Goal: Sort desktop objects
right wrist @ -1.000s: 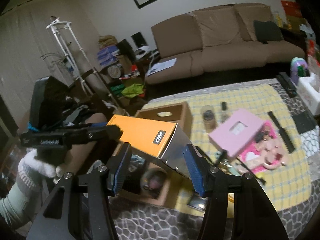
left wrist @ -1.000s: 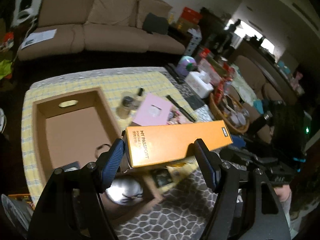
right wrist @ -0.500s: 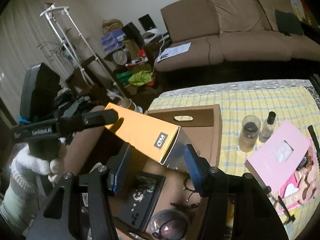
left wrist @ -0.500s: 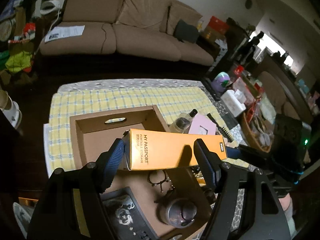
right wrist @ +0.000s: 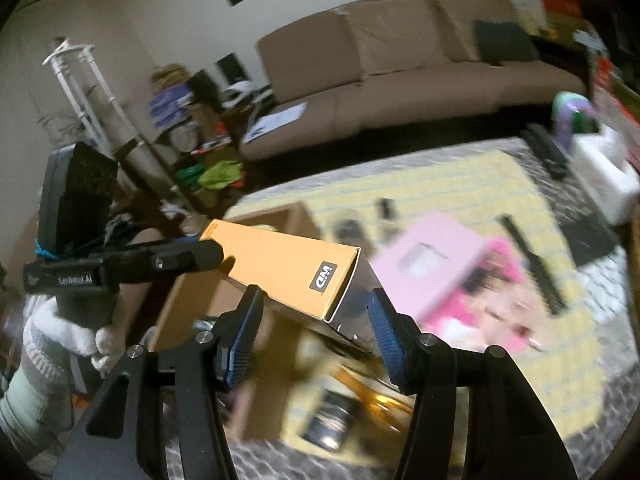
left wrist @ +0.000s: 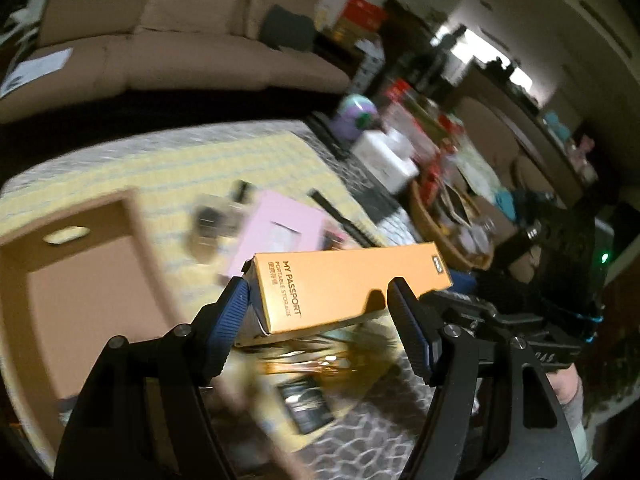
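Note:
An orange "My Passport" box (left wrist: pixel 344 284) is held in the air between both grippers, one at each end. My left gripper (left wrist: pixel 320 324) is shut on its near end in the left wrist view. My right gripper (right wrist: pixel 316 328) is shut on its other end (right wrist: pixel 288 264) in the right wrist view. The box hangs above the table, just right of the brown cardboard tray (left wrist: pixel 80 292), which also shows in the right wrist view (right wrist: pixel 200 304). Both views are motion-blurred.
A pink box (left wrist: pixel 276 232) and small bottles (left wrist: pixel 208 224) lie on the yellow checked cloth (left wrist: pixel 180 168). A wicker basket (left wrist: pixel 444 236) and white tissue box (left wrist: pixel 384 160) crowd the table's right side. A sofa (right wrist: pixel 400 68) stands behind.
Both grippers have swung the orange box to the right, from above the tray's inside to over the tray's right edge and the loose items beside it. The grips are unchanged.

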The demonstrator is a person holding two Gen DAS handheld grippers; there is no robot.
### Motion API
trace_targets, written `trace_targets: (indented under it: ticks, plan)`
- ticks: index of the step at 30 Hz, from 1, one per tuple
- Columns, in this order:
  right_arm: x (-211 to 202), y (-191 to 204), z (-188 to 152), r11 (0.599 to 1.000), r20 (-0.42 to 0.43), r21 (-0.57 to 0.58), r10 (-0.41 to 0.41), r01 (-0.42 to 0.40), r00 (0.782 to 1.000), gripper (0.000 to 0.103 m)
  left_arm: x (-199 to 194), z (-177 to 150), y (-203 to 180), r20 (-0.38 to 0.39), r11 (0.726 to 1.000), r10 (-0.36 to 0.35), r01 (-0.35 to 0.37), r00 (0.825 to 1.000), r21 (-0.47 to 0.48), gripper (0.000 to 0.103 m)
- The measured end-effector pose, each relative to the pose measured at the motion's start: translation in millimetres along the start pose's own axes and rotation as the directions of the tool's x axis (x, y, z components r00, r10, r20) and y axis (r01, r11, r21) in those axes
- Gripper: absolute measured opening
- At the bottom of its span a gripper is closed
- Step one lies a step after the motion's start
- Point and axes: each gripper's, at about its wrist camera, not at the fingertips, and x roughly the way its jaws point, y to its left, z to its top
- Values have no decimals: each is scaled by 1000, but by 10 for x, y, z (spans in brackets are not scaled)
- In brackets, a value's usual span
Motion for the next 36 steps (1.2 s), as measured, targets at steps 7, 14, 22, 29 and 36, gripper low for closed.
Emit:
trace_targets:
  ticks: [7,14,22,29,36]
  plan:
    - [-646,-862,-315,988,22,115,-105,102,994,58,870,-207,-821,-89,998,-59,61,994,20,68]
    - [-1100,-1460,-593,966,53,208,-165,150,985,58,1290,-322,-1370,-149,994,-83,92,985,55,68]
    - [-1098,-1090,-389,986,105,151,-89,73,990,58,657,-143,-1150,-70,996,-63,67,996,57,68]
    - [-364,-14,130,997,78,6,72,-73,994,58,-443,44,-108,60,998,63,-62,996,-21,68]
    - [768,927,511,975,-18,-39,217,-218,976,58,-1203,46,1045,121,973,204,-188,971,-131,68]
